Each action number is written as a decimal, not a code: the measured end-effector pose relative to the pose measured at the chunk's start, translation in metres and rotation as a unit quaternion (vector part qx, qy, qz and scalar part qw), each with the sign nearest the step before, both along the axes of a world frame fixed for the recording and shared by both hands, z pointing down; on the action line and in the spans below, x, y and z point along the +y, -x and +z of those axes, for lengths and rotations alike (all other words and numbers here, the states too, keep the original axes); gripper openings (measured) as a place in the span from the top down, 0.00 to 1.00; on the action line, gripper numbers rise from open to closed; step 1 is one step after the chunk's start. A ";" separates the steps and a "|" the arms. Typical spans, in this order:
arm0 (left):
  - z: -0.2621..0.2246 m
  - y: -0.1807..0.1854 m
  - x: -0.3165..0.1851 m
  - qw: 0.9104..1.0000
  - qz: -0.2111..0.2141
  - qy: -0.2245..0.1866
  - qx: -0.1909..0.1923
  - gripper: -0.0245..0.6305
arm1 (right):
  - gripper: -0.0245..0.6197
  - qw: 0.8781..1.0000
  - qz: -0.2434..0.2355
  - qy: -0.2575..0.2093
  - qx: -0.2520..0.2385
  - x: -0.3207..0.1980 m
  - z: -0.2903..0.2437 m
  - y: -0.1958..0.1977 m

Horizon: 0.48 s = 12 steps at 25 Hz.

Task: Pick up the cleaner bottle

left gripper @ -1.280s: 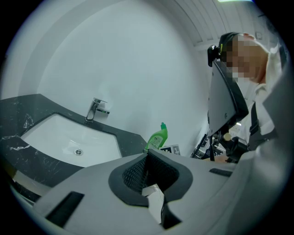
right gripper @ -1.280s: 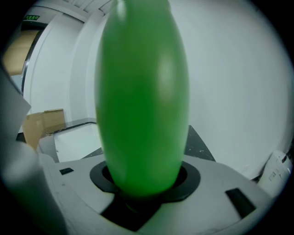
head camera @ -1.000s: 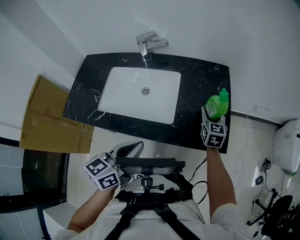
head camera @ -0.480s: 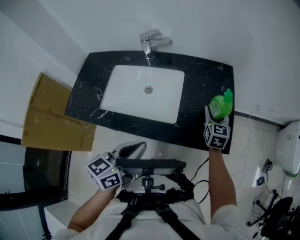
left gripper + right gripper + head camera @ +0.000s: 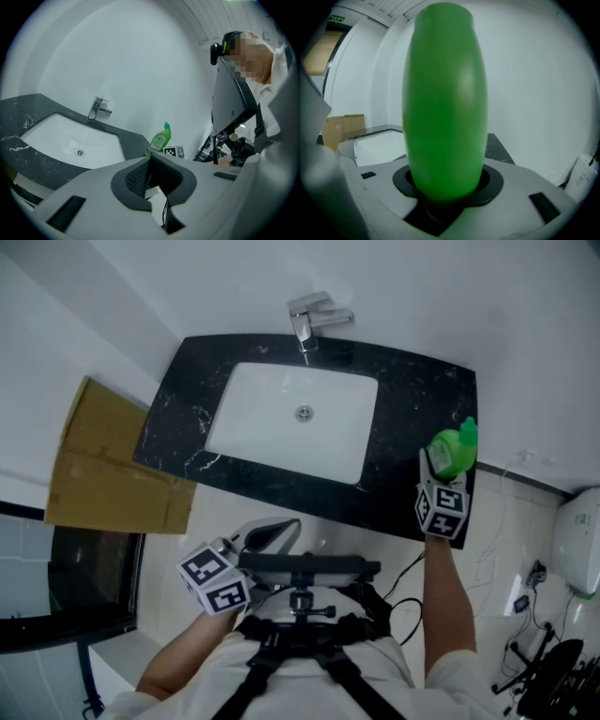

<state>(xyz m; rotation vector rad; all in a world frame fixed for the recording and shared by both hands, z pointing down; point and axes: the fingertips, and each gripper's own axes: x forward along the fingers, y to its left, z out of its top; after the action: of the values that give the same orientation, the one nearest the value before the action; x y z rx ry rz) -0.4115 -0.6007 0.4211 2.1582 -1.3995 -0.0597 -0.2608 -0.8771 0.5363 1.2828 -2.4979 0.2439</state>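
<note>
- Closing in over the last moment, the jaws of the right gripper (image 5: 442,474) are now hugging the green cleaner bottle (image 5: 452,452). Neither gripper nor bottle is leaving its earlier spot on the counter (image 5: 412,395), and only the head camera's framing is drifting slightly.
- Right gripper's jaws are standing just as wide as the bottle's body. Its black pads are pressing round the lower part, and the green plastic is filling that gripper's own view from bottom to top.
- Cleaner bottle is standing upright at the right end of the black marbled counter, near the front edge and well to the right of the white sink (image 5: 253,427), with its cap pointing up along the white wall (image 5: 422,296).
- Whether its base is resting on the stone or lifting clear is hard to tell, since the gripper is covering it.
- Left gripper (image 5: 268,533) is hanging low in front of the counter, close to the person's body and well apart from the bottle. Its jaws are looking drawn together at the tips, with nothing between them.
- Chrome tap (image 5: 313,315) is sitting behind the sink against the wall, its spout reaching over the basin.
- Cardboard box (image 5: 103,465) is lying flat just beside the counter's left end.
- Person's right forearm (image 5: 441,601) is stretching straight forward to the gripper at the bottle.
</note>
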 end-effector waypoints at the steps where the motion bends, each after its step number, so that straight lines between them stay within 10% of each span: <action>1: 0.000 0.000 0.000 1.000 0.000 0.000 0.001 0.97 | 0.67 1.000 0.001 0.000 0.002 0.000 0.000 0.000; 12: 0.000 0.003 -0.003 1.000 -0.001 0.000 0.005 0.97 | 0.68 1.000 0.002 0.008 0.005 -0.001 -0.003 -0.002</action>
<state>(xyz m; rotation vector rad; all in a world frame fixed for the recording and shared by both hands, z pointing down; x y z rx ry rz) -0.4142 -0.6037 0.4216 2.1542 -1.3958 -0.0701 -0.2586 -0.8782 0.5330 1.2803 -2.4808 0.2573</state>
